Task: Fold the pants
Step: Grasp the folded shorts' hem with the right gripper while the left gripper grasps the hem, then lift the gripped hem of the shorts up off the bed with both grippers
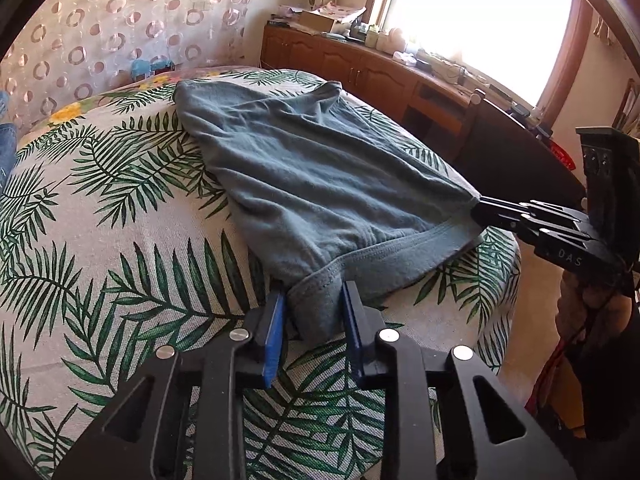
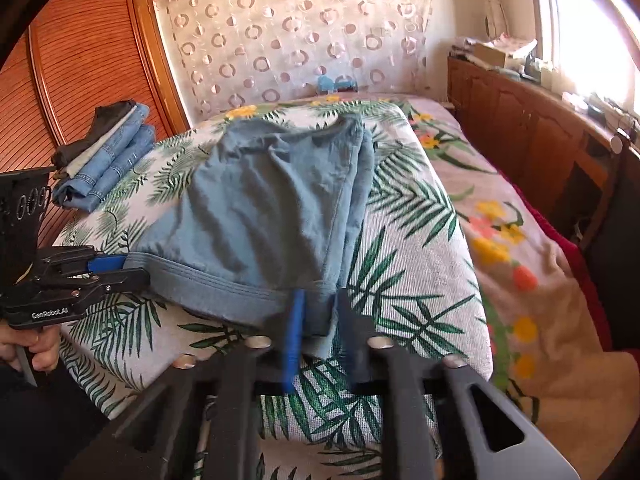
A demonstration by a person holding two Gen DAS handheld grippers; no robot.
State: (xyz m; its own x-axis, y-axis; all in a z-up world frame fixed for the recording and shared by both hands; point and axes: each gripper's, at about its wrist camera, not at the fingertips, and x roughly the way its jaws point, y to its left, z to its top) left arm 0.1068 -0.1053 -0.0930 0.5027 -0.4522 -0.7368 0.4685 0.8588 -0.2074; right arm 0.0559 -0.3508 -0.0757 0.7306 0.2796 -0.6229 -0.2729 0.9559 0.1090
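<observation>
Right gripper (image 2: 316,320) motion-blurred in its own cam, so pad contact on the pants (image 2: 272,216) waistband is unclear. Window (image 1: 480,20) blown out, nothing readable thru it. Sideboard (image 1: 380,68) clutter too small to ID. Hand (image 2: 28,350) cut by frame edge. Jeans stack (image 2: 104,156) partly hidden behind left gripper (image 2: 132,270).

Left gripper (image 1: 314,316) angled downward, blue pads (image 1: 274,334) pinching a fabric corner. Right gripper (image 2: 318,320) angled downward likewise, jaws narrowed onto a fold of cloth. Bare fingers (image 2: 38,350) of a hand wrapped around the left gripper's handle.
</observation>
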